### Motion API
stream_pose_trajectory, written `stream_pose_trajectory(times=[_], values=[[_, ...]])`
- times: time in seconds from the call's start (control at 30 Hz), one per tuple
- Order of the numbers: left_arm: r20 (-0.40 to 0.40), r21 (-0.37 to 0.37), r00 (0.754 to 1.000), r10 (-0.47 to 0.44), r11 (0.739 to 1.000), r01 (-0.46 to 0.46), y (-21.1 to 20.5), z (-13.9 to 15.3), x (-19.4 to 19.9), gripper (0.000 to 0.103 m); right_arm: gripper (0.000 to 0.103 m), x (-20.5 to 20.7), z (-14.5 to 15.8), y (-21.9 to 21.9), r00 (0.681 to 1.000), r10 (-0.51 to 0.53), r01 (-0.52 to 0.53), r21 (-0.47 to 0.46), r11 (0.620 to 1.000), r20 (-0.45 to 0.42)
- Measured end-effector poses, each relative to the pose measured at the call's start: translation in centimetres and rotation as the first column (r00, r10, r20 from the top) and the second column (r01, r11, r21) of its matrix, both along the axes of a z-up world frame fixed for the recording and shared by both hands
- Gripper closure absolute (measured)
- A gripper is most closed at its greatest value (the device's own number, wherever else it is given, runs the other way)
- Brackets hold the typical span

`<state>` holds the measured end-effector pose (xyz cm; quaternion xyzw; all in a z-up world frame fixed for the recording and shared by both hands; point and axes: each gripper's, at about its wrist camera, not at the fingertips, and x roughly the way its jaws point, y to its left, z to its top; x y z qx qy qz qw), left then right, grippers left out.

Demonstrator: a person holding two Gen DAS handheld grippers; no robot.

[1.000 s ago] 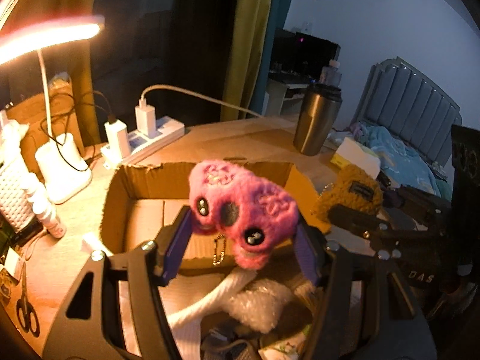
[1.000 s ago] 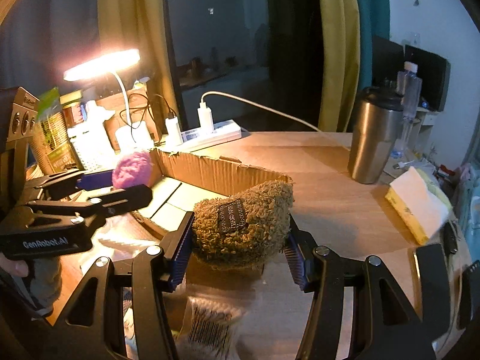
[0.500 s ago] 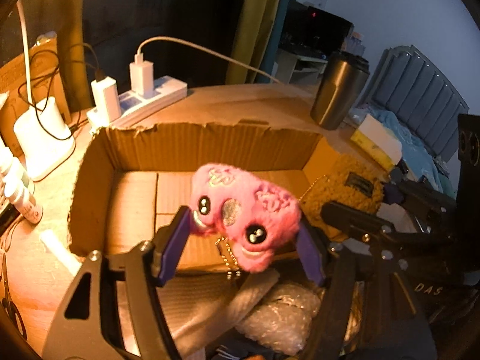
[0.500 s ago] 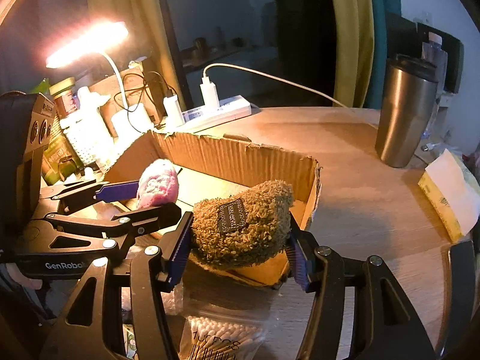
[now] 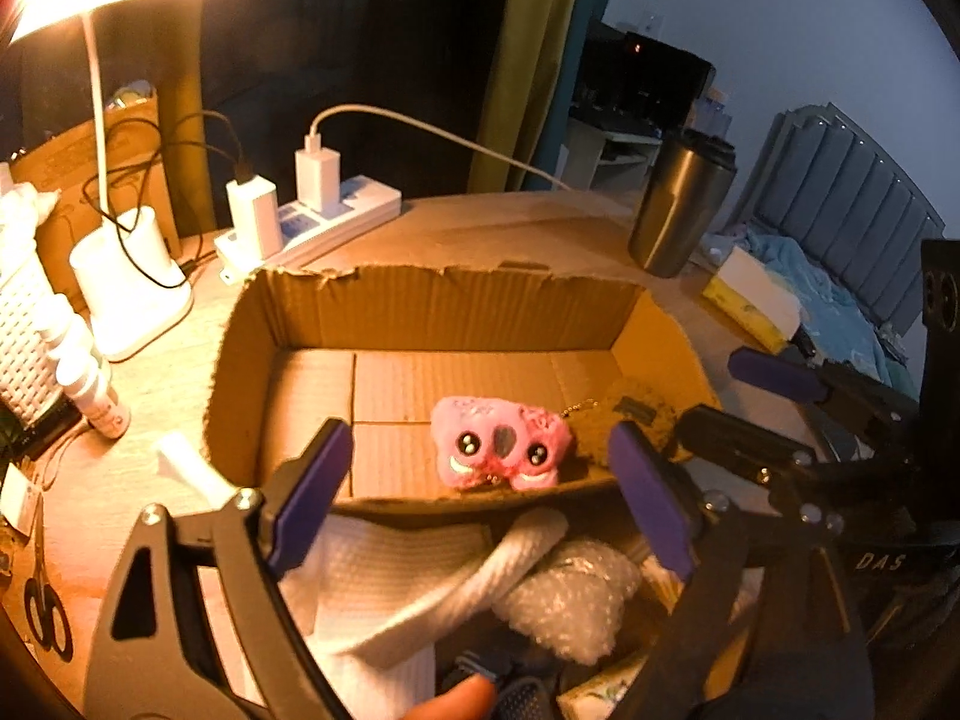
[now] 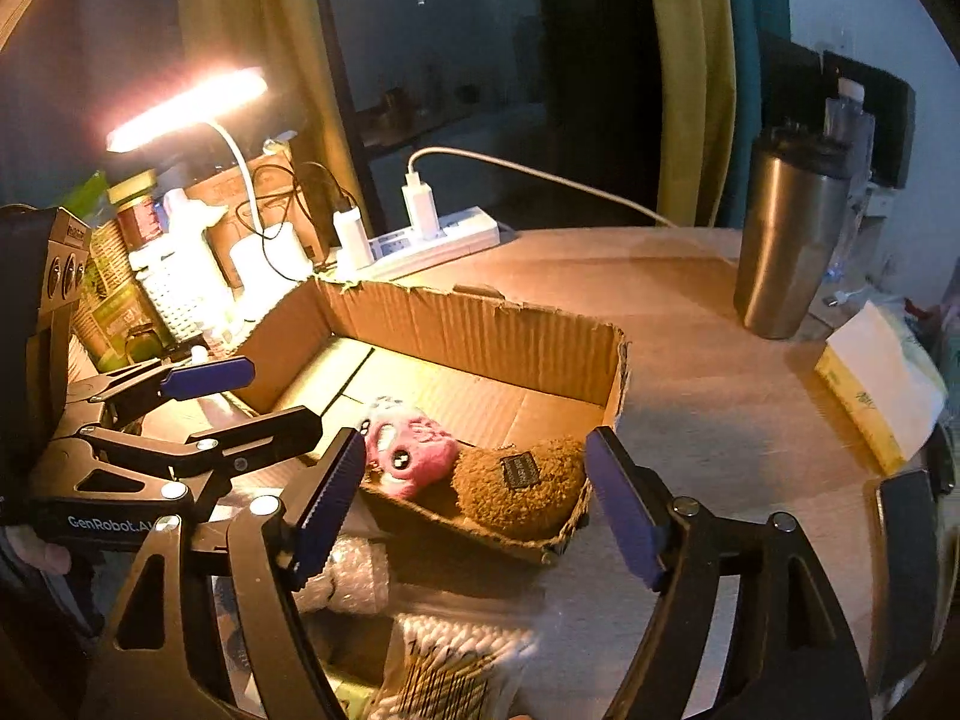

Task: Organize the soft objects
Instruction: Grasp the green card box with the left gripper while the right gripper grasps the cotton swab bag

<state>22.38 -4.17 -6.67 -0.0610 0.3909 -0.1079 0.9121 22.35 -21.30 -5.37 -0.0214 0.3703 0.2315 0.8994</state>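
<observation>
An open cardboard box [image 5: 456, 312] sits on a wooden table under a desk lamp. Inside the box, against its near wall, a pink plush toy [image 5: 501, 450] and a brown fuzzy pouch [image 6: 522, 489] now lie side by side, touching. A moment ago each was pinched in a gripper. The left gripper [image 5: 480, 492] and right gripper [image 6: 480, 492] hover over that wall, jaws opening and empty. Both items look delivered.

Ahead of my tools the box [image 5: 444, 312] floor is bare beyond the pink toy [image 5: 501, 441] and brown toy [image 6: 522, 480]; lamp [image 5: 129, 294] crowds left, tumbler [image 6: 792, 240] stands far right.
</observation>
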Motion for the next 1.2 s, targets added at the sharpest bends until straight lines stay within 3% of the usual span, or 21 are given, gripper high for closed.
stream_pose_trajectory(times=[0.5, 1.2], values=[[0.041, 0.002, 0.999, 0.011, 1.0, -0.011, 0.1, 0.9, -4.8, 0.015, 0.025, -4.8, 1.2, -1.5, 0.998, -0.046, 0.047, -0.015, 0.999, 0.044], [0.0, 0.009, 0.999, 0.032, 0.999, -0.032, 0.1, -1.4, -8.7, 0.015, 0.025, -7.7, -3.5, -1.6, 0.997, -0.05, 0.048, -0.045, 0.998, -0.053]])
